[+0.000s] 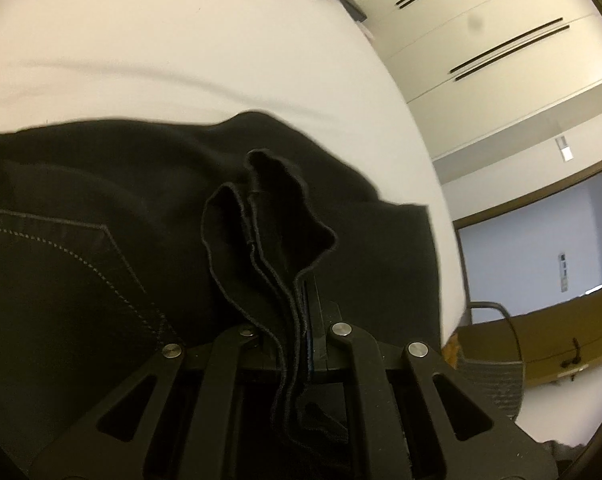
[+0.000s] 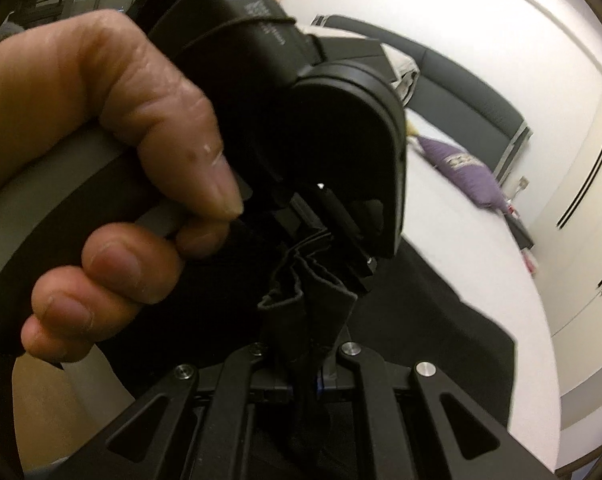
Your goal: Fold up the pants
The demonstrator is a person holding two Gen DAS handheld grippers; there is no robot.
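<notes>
The black pants [image 1: 101, 240] lie bunched on the white bed [image 1: 181, 48], a stitched back pocket at the left. My left gripper [image 1: 297, 320] is shut on a folded hem edge of the pants, which stands up between its fingers. My right gripper [image 2: 309, 360] is shut on another bunched edge of the pants [image 2: 305, 284]. Right in front of it, the person's hand [image 2: 113, 152] holds the other gripper's body [image 2: 301, 100], which fills much of the view. More black fabric [image 2: 441, 332] spreads on the bed below.
A purple pillow [image 2: 473, 176] lies at the head of the bed by a dark headboard [image 2: 461, 88]. White wardrobe doors [image 1: 481, 52] stand beyond the bed. A dark basket [image 1: 493, 376] stands on the floor beside the bed.
</notes>
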